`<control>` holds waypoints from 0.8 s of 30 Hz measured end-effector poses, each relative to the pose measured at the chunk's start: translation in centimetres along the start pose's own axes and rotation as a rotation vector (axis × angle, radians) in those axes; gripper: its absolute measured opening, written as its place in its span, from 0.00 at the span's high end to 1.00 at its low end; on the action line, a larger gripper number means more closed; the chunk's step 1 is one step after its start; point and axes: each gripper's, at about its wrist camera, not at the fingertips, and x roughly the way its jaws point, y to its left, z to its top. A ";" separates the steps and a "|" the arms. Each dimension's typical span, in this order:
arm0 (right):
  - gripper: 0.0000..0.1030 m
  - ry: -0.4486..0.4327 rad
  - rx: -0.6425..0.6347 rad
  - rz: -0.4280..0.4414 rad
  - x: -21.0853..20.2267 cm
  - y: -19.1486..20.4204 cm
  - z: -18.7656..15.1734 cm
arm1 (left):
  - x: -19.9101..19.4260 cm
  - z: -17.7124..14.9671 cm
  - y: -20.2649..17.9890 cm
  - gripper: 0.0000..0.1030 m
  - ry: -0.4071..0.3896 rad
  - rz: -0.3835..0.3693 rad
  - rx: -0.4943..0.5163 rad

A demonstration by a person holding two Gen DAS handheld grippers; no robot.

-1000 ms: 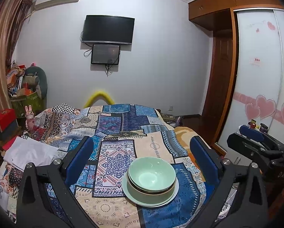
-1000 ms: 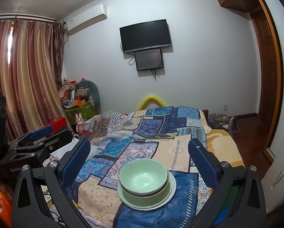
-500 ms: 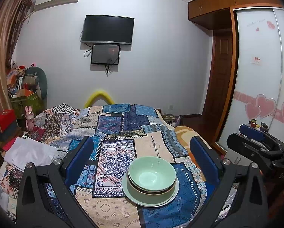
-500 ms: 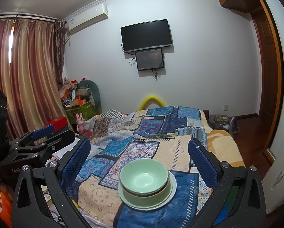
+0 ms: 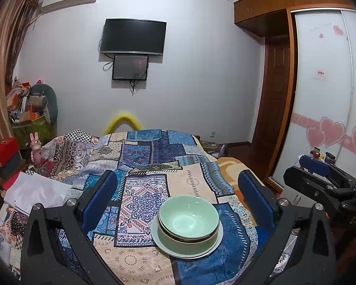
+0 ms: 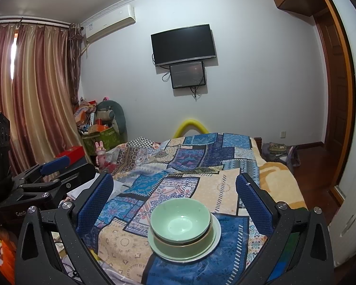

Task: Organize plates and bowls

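Note:
A pale green bowl (image 5: pixel 188 218) sits nested in a second green bowl (image 5: pixel 186 243), and both stand on a pale green plate (image 5: pixel 214 244) on the patchwork cloth. The same stack shows in the right wrist view, with the top bowl (image 6: pixel 180 218) on the plate (image 6: pixel 214 234). My left gripper (image 5: pixel 178 190) is open and empty, held above and behind the stack. My right gripper (image 6: pixel 174 190) is open and empty, also above the stack. Each gripper appears at the edge of the other's view: the right gripper (image 5: pixel 320 178) and the left gripper (image 6: pixel 47 175).
The patchwork cloth (image 5: pixel 142 166) covers a bed that runs away from me. A white folded cloth (image 5: pixel 32 190) lies at its left. Boxes and clutter (image 5: pixel 25 114) stand by the curtain. A wardrobe with heart stickers (image 5: pixel 325 118) is at the right.

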 end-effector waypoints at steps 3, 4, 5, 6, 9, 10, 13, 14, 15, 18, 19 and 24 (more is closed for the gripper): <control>0.00 0.001 0.001 -0.001 0.0 0.0 0.0 | 0.0 0.1 0.1 0.00 0.004 -0.008 -0.003; 0.00 0.001 0.001 -0.002 0.0 0.0 0.0 | -0.1 0.1 0.2 0.00 0.004 -0.008 -0.005; 0.00 0.002 0.001 -0.003 0.0 0.0 0.0 | -0.1 0.1 0.1 0.00 0.001 -0.007 -0.006; 0.00 0.002 0.003 -0.003 0.0 -0.2 -0.1 | 0.0 0.1 0.1 0.00 0.001 -0.006 -0.004; 0.00 0.003 0.005 -0.003 0.0 -0.3 -0.1 | 0.1 0.0 -0.1 0.00 0.002 -0.002 0.004; 0.00 0.004 0.005 -0.004 0.0 -0.4 -0.1 | 0.1 0.0 -0.1 0.00 0.001 0.001 0.003; 0.00 0.006 0.006 -0.003 0.0 -0.5 0.0 | 0.3 -0.1 -0.3 0.00 0.017 -0.016 0.010; 0.00 0.006 0.007 -0.003 0.0 -0.5 -0.1 | 0.3 -0.1 -0.4 0.00 0.019 -0.016 0.009; 0.00 0.007 0.007 -0.004 0.1 -0.5 -0.1 | 0.4 -0.1 -0.4 0.00 0.019 -0.016 0.009; 0.00 0.009 0.010 -0.003 0.0 -0.6 -0.1 | 0.3 -0.1 -0.4 0.00 0.018 -0.017 0.009; 0.00 0.009 0.010 -0.004 0.0 -0.6 -0.1 | 0.4 -0.1 -0.4 0.00 0.016 -0.018 0.009; 0.00 0.015 0.010 -0.006 0.2 -0.6 -0.3 | 0.5 -0.2 -0.4 0.00 0.012 -0.026 0.004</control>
